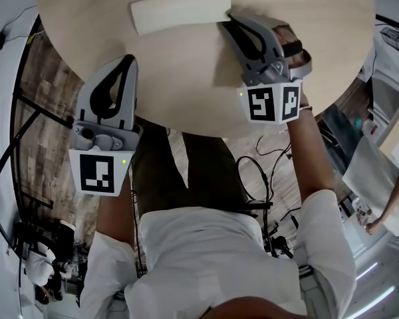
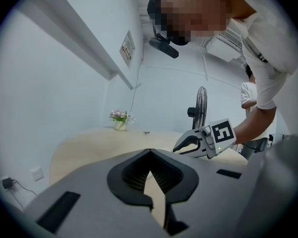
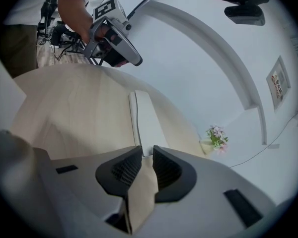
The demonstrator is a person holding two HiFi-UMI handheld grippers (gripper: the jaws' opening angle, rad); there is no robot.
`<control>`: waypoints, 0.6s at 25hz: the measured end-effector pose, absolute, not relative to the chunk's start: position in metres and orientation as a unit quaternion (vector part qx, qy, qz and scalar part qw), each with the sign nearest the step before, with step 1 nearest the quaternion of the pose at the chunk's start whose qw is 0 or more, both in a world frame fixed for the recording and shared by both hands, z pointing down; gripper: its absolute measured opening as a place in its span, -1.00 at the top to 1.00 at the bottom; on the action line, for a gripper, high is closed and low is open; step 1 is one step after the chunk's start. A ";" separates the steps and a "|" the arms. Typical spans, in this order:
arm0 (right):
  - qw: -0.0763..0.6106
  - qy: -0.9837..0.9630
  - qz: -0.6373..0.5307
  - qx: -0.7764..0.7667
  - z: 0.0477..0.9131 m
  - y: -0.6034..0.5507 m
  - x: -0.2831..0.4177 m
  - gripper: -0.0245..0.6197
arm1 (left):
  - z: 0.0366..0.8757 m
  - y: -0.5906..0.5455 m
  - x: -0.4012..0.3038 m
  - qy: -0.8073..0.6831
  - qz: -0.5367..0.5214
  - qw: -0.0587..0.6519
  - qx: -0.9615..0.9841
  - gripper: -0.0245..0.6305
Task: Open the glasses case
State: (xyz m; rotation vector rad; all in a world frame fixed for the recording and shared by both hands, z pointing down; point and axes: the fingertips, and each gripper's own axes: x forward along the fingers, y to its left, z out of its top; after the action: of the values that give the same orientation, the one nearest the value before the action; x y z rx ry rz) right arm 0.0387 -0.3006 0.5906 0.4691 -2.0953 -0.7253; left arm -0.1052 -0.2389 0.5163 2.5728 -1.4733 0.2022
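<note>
White glasses case (image 1: 179,10) flat on table (image 1: 186,92), long axis left-right; right gripper (image 1: 226,18) at its right end, jaws narrowly apart; left gripper (image 1: 129,60) pinched together, empty

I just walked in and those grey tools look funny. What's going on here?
A person holds a gripper in each hand over a round wooden table. The right gripper points its jaws, a little apart, at one end of a closed white glasses case. The left gripper hovers near the table's edge, jaws together, holding nothing.
</note>
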 end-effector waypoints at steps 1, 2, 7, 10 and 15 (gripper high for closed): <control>0.423 -0.838 -0.290 0.187 0.589 -0.301 0.039 0.70 | 0.514 -0.240 -0.106 -0.494 0.067 0.084 0.863 0.89; 0.422 -0.839 -0.289 0.187 0.586 -0.301 0.039 0.71 | 0.512 -0.240 -0.106 -0.494 0.068 0.082 0.863 0.89; 0.416 -0.844 -0.283 0.186 0.571 -0.306 0.036 0.75 | 0.506 -0.241 -0.113 -0.494 0.072 0.075 0.863 0.89; 0.404 -0.858 -0.257 0.187 0.562 -0.315 0.033 0.77 | 0.503 -0.242 -0.116 -0.497 0.071 0.080 0.861 0.89; 0.376 -0.880 -0.224 0.186 0.549 -0.338 0.028 0.78 | 0.493 -0.240 -0.118 -0.501 0.071 0.070 0.859 0.89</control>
State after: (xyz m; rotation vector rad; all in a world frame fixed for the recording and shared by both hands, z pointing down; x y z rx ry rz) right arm 0.0279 -0.3378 0.5494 0.4755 -2.2505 -0.5724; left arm -0.1184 -0.2402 0.4934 2.5857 -1.5086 0.2128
